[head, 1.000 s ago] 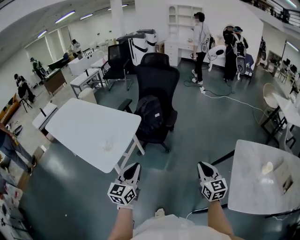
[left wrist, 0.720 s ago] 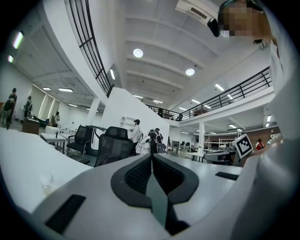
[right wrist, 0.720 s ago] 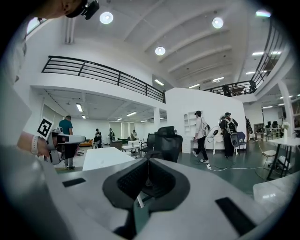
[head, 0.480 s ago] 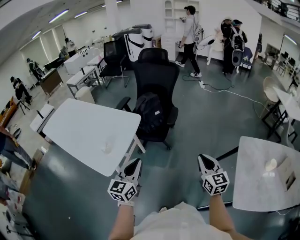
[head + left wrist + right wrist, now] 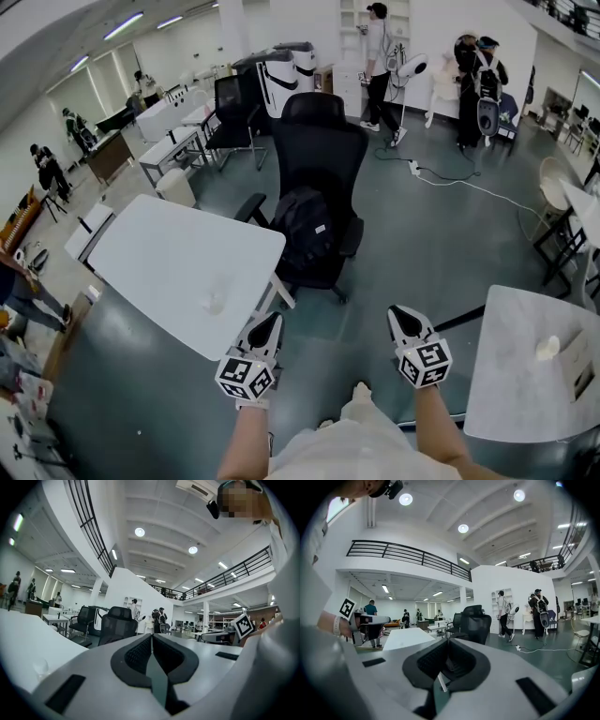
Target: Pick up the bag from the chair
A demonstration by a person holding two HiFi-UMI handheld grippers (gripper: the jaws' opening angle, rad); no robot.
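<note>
A black backpack (image 5: 305, 230) sits upright on the seat of a black office chair (image 5: 319, 150) in the middle of the head view. My left gripper (image 5: 268, 323) and right gripper (image 5: 403, 317) are held low and side by side, a good way short of the chair, both pointing toward it. Both are shut with nothing between their jaws. In the left gripper view the left gripper (image 5: 152, 637) points past the table toward the chair (image 5: 117, 625). The right gripper (image 5: 449, 641) sees the chair (image 5: 476, 620) straight ahead; the bag is not clearly visible there.
A white table (image 5: 178, 272) stands just left of the chair, its corner near my left gripper. A marbled table (image 5: 525, 375) is at the right. A cable (image 5: 450, 183) runs over the floor behind. Another chair (image 5: 230, 108) and several people (image 5: 377, 56) are at the back.
I have come a little nearer to the chair and bag. Both grippers stay shut and side by side. A person at the back walked left toward the shelves.
</note>
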